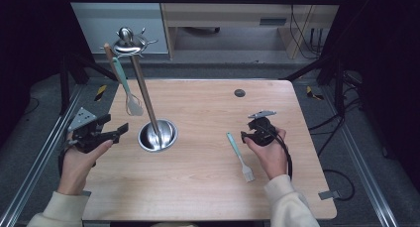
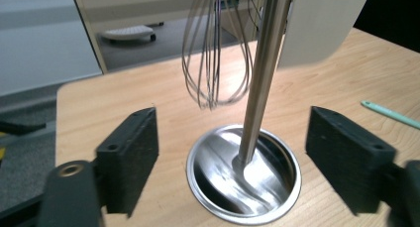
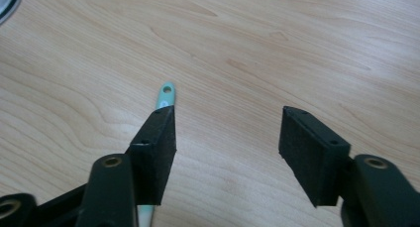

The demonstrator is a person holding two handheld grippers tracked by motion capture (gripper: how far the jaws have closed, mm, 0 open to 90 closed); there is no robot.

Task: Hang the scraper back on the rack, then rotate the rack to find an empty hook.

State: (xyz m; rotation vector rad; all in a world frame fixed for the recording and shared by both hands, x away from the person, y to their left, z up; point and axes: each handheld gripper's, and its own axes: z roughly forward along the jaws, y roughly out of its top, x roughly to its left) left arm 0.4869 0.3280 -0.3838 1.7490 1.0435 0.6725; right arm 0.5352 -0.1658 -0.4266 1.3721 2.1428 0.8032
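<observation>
On the light wooden table (image 1: 198, 187), just beside the right gripper (image 1: 246, 136), lies a mint-handled silicone brush (image 1: 240, 157), its pale bristle end toward the person and its handle tip pointing away toward the middle of the table. It rests flat and untouched; seen from the right gripper view, the handle's hanging hole (image 3: 167, 89) peeks out beyond the left-hand jaw, so the brush sits beside that jaw, not between the two. These jaws stand fairly wide with nothing between them, seemingly poised to pick the brush up by its handle. Further left stands a steel utensil rack (image 1: 148, 100): a round shiny base, a tall leaning pole and a crown of hooks at the top. A mint-handled whisk (image 1: 128, 90) hangs from one hook, its wire loops dangling clear above the table. The left gripper (image 1: 121, 131) hovers low beside the rack's base, jaws wide apart and empty, facing pole and whisk, probably because the whisk is already hung.
</observation>
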